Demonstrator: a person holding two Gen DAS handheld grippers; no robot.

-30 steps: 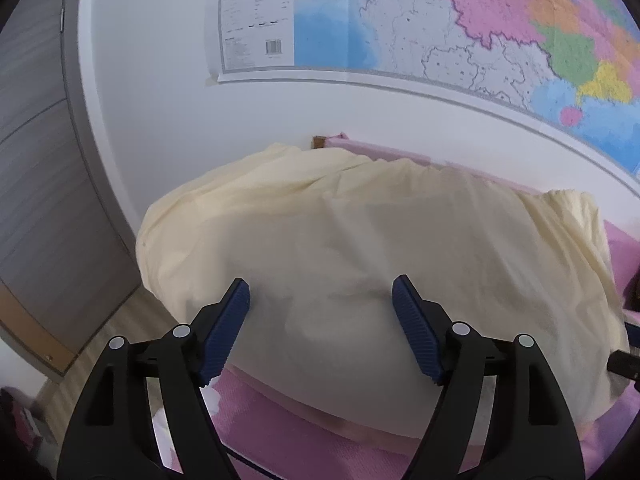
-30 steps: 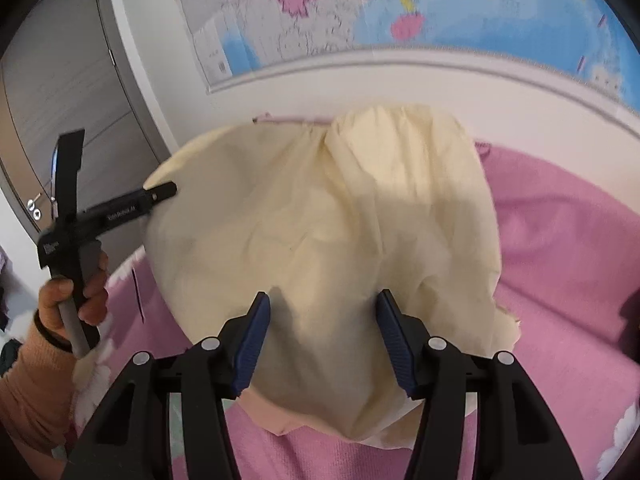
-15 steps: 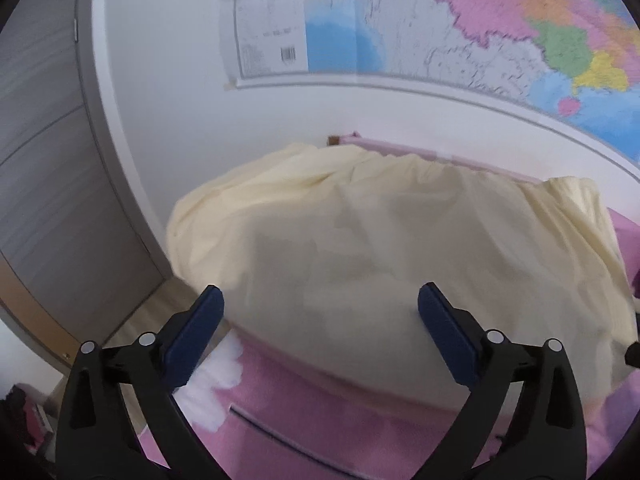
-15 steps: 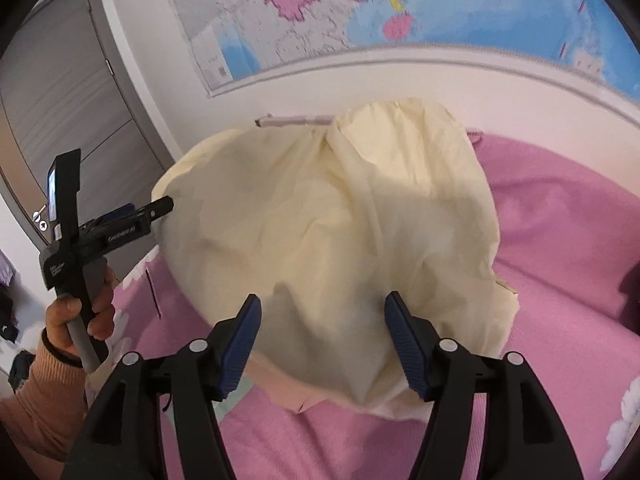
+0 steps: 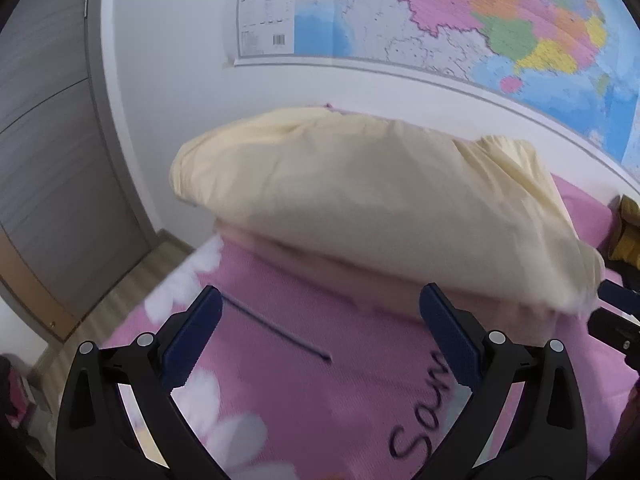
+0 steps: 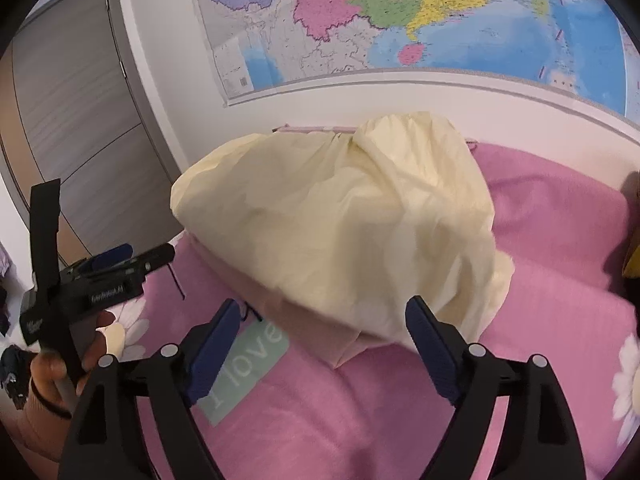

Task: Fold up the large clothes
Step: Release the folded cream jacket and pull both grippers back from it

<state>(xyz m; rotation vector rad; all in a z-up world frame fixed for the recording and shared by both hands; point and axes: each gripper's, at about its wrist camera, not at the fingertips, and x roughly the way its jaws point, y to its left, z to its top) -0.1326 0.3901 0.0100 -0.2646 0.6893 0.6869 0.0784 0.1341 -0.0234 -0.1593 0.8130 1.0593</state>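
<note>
Both of my tools are free: left gripper (image 5: 320, 340) spread wide, right gripper (image 6: 324, 344) opening, nothing between either pair, the pale yellow garment (image 6: 340, 224) folded on the far pink bedspread (image 6: 400, 420), so I judge regripping an edge comes next.

Both wrist views angled down, near, sharing cream garment (image 5: 384, 208) (image 6: 340, 224), wall map (image 5: 460, 20)

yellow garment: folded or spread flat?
Folded. The yellow garment lies doubled on the pink bedspread, top layer over a peach layer showing at its near edge.
</note>
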